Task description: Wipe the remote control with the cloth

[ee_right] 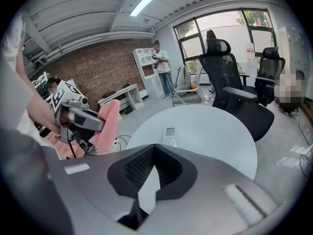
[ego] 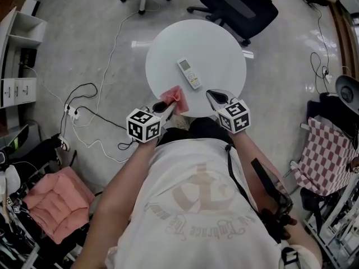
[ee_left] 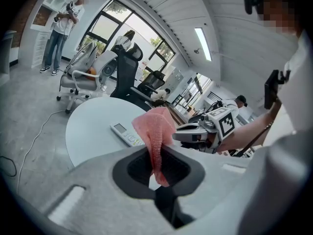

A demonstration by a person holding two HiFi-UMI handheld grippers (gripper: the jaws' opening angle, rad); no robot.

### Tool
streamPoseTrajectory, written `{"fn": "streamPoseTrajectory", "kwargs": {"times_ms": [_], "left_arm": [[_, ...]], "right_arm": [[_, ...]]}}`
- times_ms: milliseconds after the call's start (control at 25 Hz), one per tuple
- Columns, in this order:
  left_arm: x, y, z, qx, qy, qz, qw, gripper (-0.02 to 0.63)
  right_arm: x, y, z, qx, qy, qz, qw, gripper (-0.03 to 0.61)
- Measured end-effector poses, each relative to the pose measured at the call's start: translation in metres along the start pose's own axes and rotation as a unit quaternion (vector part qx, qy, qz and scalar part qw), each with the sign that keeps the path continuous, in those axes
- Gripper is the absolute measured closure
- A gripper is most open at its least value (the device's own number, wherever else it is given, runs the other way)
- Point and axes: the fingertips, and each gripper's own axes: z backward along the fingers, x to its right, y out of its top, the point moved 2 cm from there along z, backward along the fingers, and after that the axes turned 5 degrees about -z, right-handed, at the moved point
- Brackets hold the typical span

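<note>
None of the wiping seemed done: the left gripper's (ego: 167, 109) jaws clamped the pink waffle-textured cloth (ego: 175, 98) at the round white surface's (ego: 216, 41) near edge, the right gripper's (ego: 212, 96) jaws were clenched empty, and the slim white remote control (ego: 189, 73) lay untouched mid-surface.

Remote control (ego: 189, 73) button labels illegibly small

I look down on a round white table (ego: 220, 48) on grey floor (ego: 73, 38). A black office chair (ego: 241, 4) stands upper right, white shelves (ego: 17, 35) far left, and a pink cushion (ego: 56, 200) lower left.
</note>
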Motion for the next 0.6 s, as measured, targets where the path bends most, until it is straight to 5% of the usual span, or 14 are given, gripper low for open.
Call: {"fn": "streamPoseTrajectory", "kwargs": {"times_ms": [400,600], "left_arm": [[-0.017,-0.001,-0.026,-0.045,0.005,0.018,0.9988,0.595],[-0.028,0.005,-0.042,-0.059,0.006,0.017,0.9981,0.595]], "right_arm": [[0.018,-0.038,-0.046,-0.092,-0.023,0.015,0.995,0.566],[0.029,-0.050,-0.072,-0.117,-0.040,0.007,0.992,0.418]]}}
